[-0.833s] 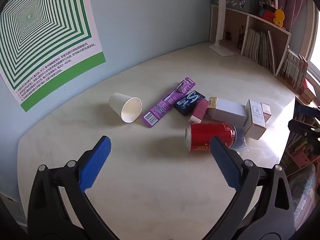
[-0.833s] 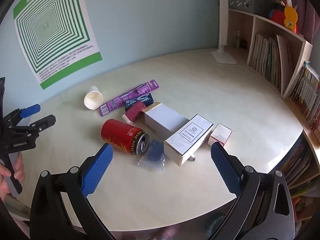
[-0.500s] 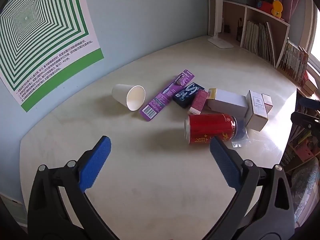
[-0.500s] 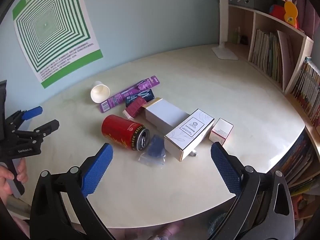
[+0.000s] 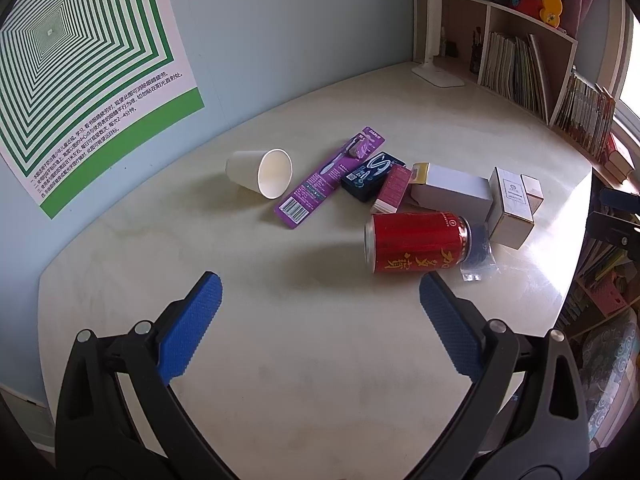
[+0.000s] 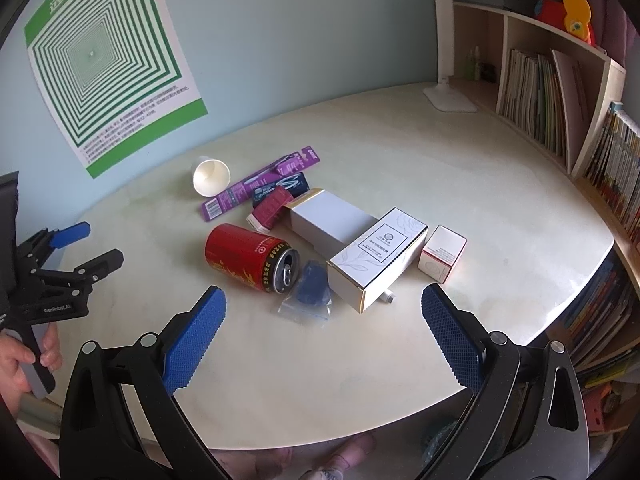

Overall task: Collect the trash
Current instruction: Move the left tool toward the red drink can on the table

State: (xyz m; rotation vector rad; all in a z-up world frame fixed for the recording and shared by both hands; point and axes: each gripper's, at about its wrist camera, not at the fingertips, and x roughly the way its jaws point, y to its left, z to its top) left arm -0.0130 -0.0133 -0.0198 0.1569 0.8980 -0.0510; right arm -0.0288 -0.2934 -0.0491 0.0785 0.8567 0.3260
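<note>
Trash lies in a loose pile on the pale table. A red can lies on its side, also in the right wrist view. Beside it are a white paper cup, a purple toothbrush pack, a dark blue pack, a pink box, white boxes, a small pink-edged box and a clear bag with something blue. My left gripper is open and empty, just short of the can. My right gripper is open and empty above the front edge.
A white desk lamp stands at the back right. Shelves of books line the table's right side. A green striped poster hangs on the blue wall. The left gripper also shows at the left of the right wrist view.
Both grippers have moved a little closer to the pile. Their jaws stay open. The trash has not moved.
</note>
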